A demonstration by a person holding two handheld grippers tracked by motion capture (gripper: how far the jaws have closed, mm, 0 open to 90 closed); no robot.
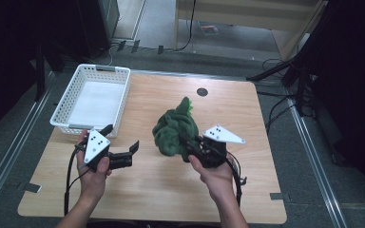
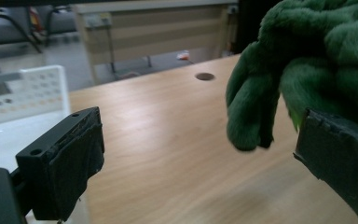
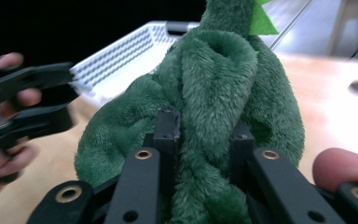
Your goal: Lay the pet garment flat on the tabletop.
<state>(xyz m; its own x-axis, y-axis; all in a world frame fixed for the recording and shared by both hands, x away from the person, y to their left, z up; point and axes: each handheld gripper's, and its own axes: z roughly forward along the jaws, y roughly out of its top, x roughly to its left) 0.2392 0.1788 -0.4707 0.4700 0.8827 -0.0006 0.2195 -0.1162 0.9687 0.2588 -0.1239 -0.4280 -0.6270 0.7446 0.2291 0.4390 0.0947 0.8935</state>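
A green plush toy (image 1: 173, 130) is held above the wooden table (image 1: 138, 190) by the right gripper (image 1: 190, 145). In the right gripper view, a fold of the plush (image 3: 205, 116) is pinched between the two black jaws, which are pressed into the fur from both sides. The fingertips are buried in the fabric, so the exact place of contact is hidden. What kind of toy it is cannot be made out, because it is crumpled; only a small light green point is seen at its top.

The left gripper (image 1: 122, 145) is kept just to the left of the plush, with the jaws spread apart and nothing between them. In the left gripper view, the right jaw is cut off by the frame edge, and the plush (image 2: 307, 60) hangs behind it. Whether they touch cannot be told.

A white basket (image 1: 71, 126) stands at the far left corner of the table.
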